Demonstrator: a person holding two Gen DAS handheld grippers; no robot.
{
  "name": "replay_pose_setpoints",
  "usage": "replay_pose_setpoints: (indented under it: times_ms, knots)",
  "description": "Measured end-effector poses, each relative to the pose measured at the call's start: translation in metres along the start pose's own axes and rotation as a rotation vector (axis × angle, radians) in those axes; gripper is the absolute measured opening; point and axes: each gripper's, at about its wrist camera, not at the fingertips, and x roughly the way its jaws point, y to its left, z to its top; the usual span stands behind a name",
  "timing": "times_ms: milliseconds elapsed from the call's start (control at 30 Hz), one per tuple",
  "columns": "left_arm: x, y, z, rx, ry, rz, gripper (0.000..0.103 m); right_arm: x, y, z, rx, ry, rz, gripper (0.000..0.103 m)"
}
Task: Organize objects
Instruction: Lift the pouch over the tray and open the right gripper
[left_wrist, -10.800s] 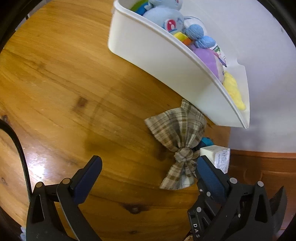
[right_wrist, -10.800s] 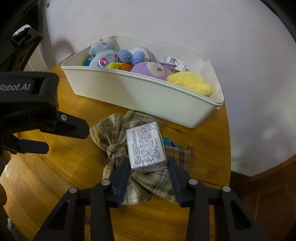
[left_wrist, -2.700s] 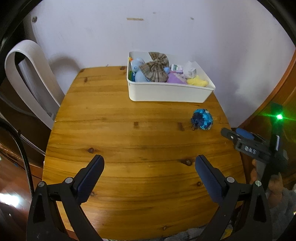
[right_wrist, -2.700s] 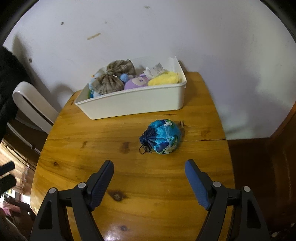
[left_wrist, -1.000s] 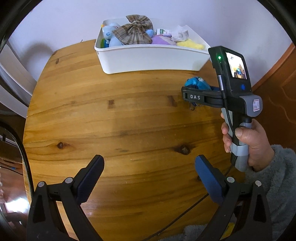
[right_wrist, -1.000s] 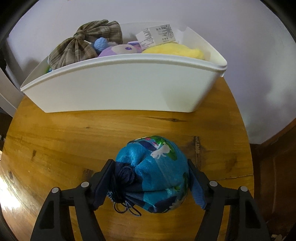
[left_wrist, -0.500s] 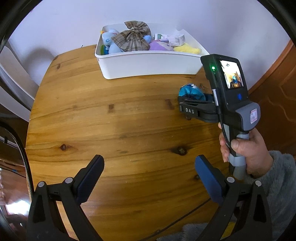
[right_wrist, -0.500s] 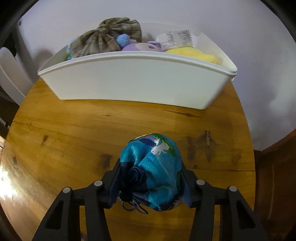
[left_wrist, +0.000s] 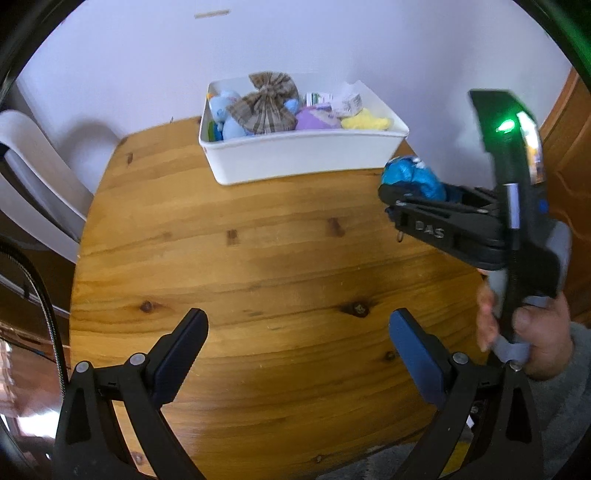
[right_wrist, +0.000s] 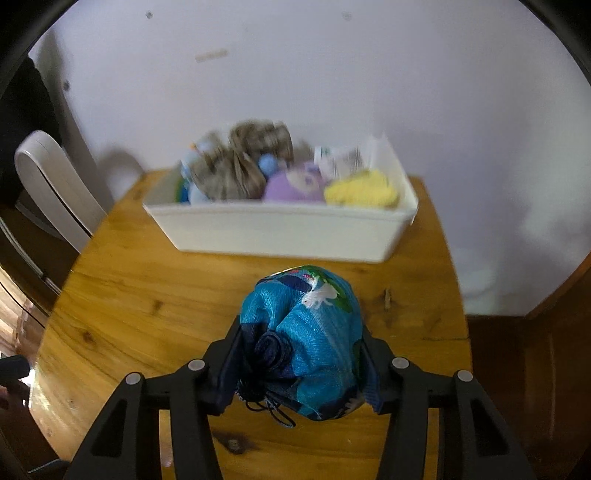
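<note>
My right gripper (right_wrist: 301, 354) is shut on a blue drawstring pouch (right_wrist: 306, 339) and holds it lifted above the wooden table (right_wrist: 147, 295), in front of the white bin (right_wrist: 280, 232). From the left wrist view the pouch (left_wrist: 410, 177) sits in the right gripper (left_wrist: 399, 195) just right of the bin (left_wrist: 303, 155). The bin holds a plaid bow (left_wrist: 266, 107), plush toys and a small box. My left gripper (left_wrist: 295, 347) is open and empty over the near part of the table.
A white chair back (left_wrist: 40, 181) stands at the table's left. A white wall is behind the bin. Brown wood panelling (left_wrist: 569, 122) is at the right. The table's right edge (right_wrist: 458, 288) is close to the pouch.
My right gripper has closed on the pouch and lifted it off the table, pulling back from the bin. My left gripper stays open and has drawn back a little.
</note>
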Motion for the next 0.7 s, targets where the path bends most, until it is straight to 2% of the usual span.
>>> replay_pose_setpoints:
  times_ms: [167,300,467,700]
  knots:
    - [-0.026,0.002,0.011,0.018,-0.082,0.056,0.099,-0.041,0.003,0.023,-0.014,-0.092,-0.004,0.054]
    - [-0.047,0.013,0.024,-0.015,-0.121,0.101,0.099,-0.079,0.002,0.038,-0.025,-0.154,-0.013,0.054]
    - [-0.073,0.032,0.04,-0.073,-0.187,0.136,0.099,-0.11,0.001,0.06,-0.06,-0.23,-0.051,0.054]
    - [-0.094,0.045,0.057,-0.118,-0.243,0.172,0.099,-0.139,-0.004,0.094,-0.073,-0.288,-0.083,0.054]
